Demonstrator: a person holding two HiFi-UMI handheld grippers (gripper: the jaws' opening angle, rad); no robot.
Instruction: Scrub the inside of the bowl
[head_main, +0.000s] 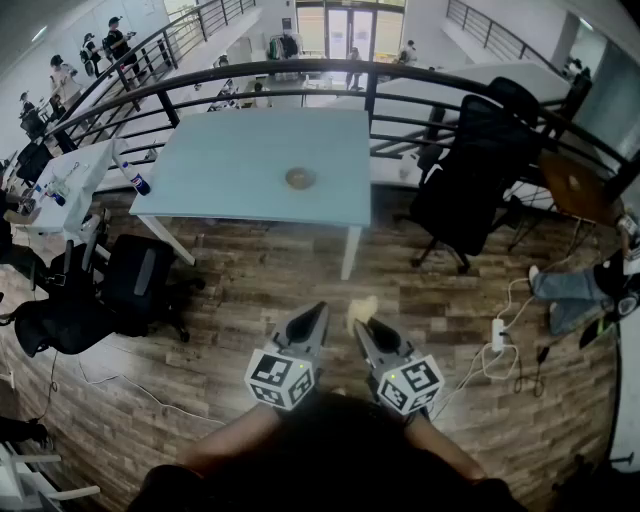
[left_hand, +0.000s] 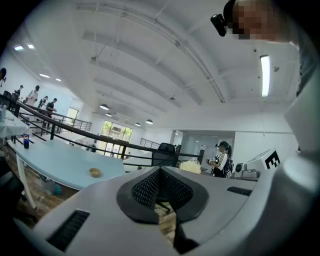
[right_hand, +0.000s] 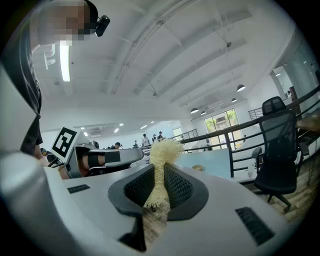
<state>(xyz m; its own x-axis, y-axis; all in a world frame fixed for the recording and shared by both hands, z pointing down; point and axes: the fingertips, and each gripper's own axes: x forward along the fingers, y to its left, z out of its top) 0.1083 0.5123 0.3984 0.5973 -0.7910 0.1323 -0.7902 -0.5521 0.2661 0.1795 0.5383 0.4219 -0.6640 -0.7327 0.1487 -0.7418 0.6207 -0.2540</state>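
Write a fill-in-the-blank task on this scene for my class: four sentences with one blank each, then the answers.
1. The scrubber is clamped in the ___ gripper.
2. The left gripper is ___ and holds nothing.
3. The bowl lies on the table, and ___ gripper touches it.
4. The chair to the right of the table in the head view is ___ in colour.

Answers: right; shut; neither; black.

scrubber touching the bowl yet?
Apart. The head view shows the bowl on the table, with bare floor between it and the scrubber clamped in the right tool.
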